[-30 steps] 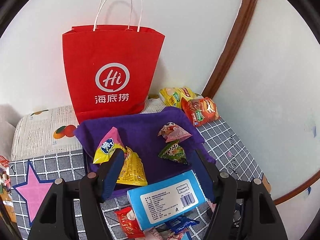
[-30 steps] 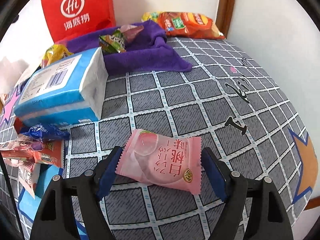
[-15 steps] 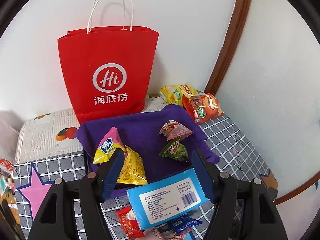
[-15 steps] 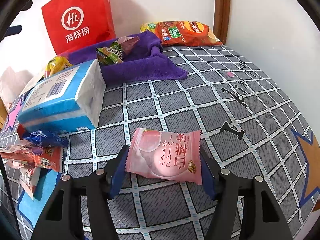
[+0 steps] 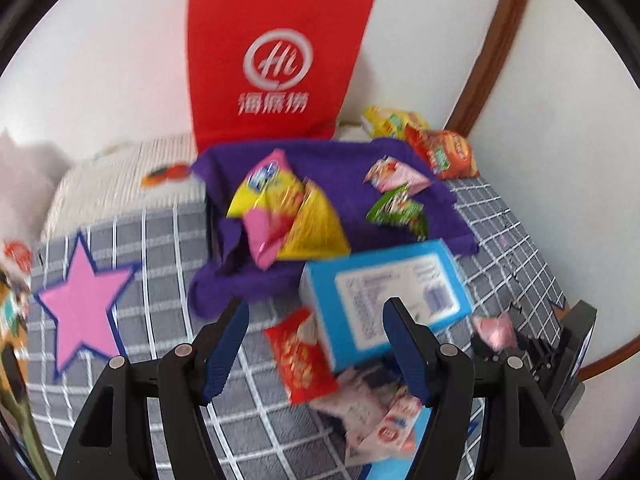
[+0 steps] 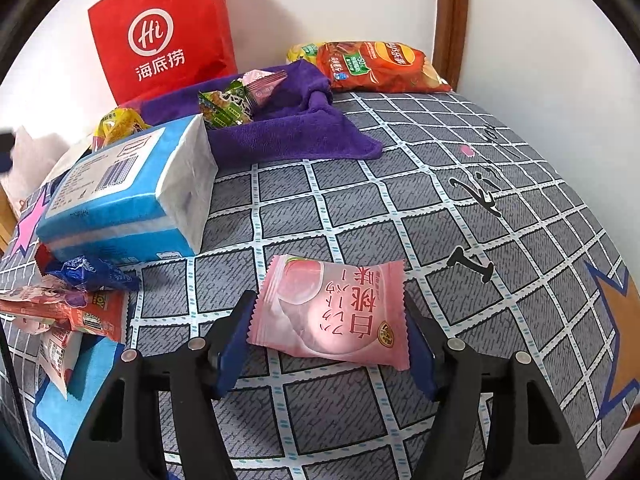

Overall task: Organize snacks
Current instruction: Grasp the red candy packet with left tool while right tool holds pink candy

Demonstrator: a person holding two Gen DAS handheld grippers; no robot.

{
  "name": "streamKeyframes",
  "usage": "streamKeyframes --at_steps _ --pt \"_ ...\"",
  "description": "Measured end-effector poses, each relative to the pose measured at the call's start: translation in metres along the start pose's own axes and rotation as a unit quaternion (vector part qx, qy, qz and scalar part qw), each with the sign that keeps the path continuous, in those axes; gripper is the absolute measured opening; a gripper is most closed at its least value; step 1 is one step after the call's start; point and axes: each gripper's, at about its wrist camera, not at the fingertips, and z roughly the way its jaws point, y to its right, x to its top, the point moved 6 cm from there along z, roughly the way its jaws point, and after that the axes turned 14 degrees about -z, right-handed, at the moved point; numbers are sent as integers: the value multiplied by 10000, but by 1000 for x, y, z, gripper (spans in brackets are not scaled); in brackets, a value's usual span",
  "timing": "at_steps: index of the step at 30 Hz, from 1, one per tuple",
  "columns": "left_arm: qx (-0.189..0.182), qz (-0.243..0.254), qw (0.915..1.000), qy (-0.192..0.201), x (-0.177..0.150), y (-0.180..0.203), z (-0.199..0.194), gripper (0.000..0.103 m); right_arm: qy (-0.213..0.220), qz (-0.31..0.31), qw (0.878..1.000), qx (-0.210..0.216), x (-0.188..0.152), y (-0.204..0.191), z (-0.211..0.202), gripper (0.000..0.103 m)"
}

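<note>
Inside purple cloth-lined box (image 5: 344,168): yellow packets (image 5: 312,220), green packet (image 5: 396,210), pink packet (image 5: 400,172).

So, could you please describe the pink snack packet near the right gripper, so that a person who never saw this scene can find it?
Start at the red paper bag by the wall, then come forward over the purple cloth onto the grey checked cover. There the pink packet lies flat and alone between the fingers of the right gripper. It alone shows a pale peach picture and red characters.

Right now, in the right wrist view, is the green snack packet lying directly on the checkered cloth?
No: the green snack packet lies on the purple towel, beside a pink packet, not on the checkered cloth.
</note>
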Motion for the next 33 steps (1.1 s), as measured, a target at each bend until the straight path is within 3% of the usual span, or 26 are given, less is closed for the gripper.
streamKeyframes --at_steps 4,9,21,27,31,33 --pt "-28 -257 9995 -166 -18 -22 11 68 35 -11 10000 -25 0 0 0 68" --pt "-352 -524 9975 -329 -30 -39 21 68 30 -25 10000 -40 0 0 0 68" --pt "-1067 -822 9888 -644 -37 -49 49 65 28 -46 10000 -59 0 0 1 68" --pt "-1573 -979 9800 -722 -36 -48 56 57 29 -56 10000 -52 0 0 1 70" --pt "-1880 -1075 9730 -793 -38 -49 55 42 30 -75 10000 -26 -1 0 2 71" --pt "-1916 -1105 9720 -796 -39 -49 54 40 32 -74 10000 -15 0 0 3 72"
